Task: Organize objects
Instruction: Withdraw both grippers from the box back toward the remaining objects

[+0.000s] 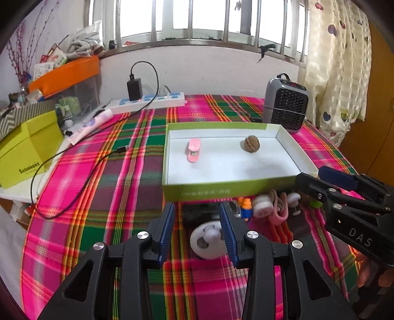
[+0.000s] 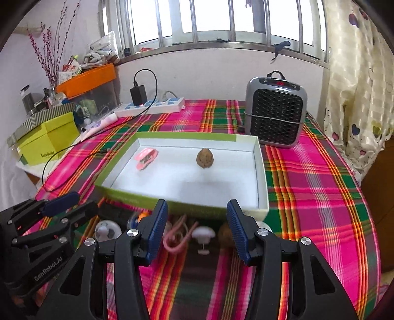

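Shallow green box [image 1: 229, 190] with white inside sits mid-table on the plaid cloth [image 1: 110, 172]. Inside it: pink toy car [image 1: 194, 150] toward the left, walnut [image 1: 252, 144] toward the right, well apart from each other. Just in front of the box's near wall lies a loose pile of small things: white mini fan [image 1: 209, 240], pink hair tie [image 1: 279, 209], small white jar [image 1: 263, 205], little orange-blue figure [image 1: 245, 206], white mushroom-shaped piece [image 2: 203, 232], second walnut [image 2: 225, 233] partly hidden. Left gripper [image 1: 197, 233] hovers over the pile, jaws partway apart, nothing clamped; the fan shows between the pads but no contact is visible. Right gripper [image 2: 197, 231] hovers beside it, jaws fairly wide, empty, hair tie and mushroom piece below the gap. Farther back: grey heater [image 2: 277, 110] right rear, power strip [image 1: 150, 101] with black charger [image 1: 135, 89] by the wall, yellow-green box [image 1: 27, 150] and orange-lidded bin [image 1: 66, 73] left, barred window [image 1: 197, 22] behind.
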The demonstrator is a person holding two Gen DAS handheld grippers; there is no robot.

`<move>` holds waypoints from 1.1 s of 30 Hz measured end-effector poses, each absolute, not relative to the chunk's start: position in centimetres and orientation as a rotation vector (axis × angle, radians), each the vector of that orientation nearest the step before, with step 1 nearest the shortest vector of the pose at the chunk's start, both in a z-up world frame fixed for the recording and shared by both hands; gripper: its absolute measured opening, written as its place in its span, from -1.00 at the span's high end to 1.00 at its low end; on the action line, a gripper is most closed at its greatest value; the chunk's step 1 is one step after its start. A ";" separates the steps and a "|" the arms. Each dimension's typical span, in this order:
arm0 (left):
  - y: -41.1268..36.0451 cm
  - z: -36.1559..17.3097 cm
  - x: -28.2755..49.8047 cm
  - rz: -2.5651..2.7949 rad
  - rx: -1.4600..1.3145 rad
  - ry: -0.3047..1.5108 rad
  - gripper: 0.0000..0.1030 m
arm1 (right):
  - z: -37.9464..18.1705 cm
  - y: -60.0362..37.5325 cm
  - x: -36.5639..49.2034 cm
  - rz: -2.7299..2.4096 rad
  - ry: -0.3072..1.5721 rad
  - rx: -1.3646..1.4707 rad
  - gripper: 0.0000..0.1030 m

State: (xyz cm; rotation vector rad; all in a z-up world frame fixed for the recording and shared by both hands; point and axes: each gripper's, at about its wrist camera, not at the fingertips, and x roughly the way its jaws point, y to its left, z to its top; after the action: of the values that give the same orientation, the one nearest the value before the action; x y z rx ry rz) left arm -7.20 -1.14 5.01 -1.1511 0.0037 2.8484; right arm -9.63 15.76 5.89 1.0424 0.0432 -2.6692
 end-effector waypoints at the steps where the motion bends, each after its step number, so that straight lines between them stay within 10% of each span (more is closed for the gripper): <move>1: -1.1 5.0 -7.0 2.850 -1.148 0.008 0.31 | 5.8 15.8 -9.3 -2.671 0.047 1.037 0.01; 33: -2.7 1.0 -4.4 2.657 -1.219 -0.142 0.13 | 3.4 20.2 -5.2 -2.706 0.019 1.085 0.01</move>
State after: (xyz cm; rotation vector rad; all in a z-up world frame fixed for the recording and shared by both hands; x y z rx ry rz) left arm -4.39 -2.71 1.03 -1.2187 -0.1418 2.6573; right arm -5.24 20.23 3.40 1.0849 0.0189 -2.7061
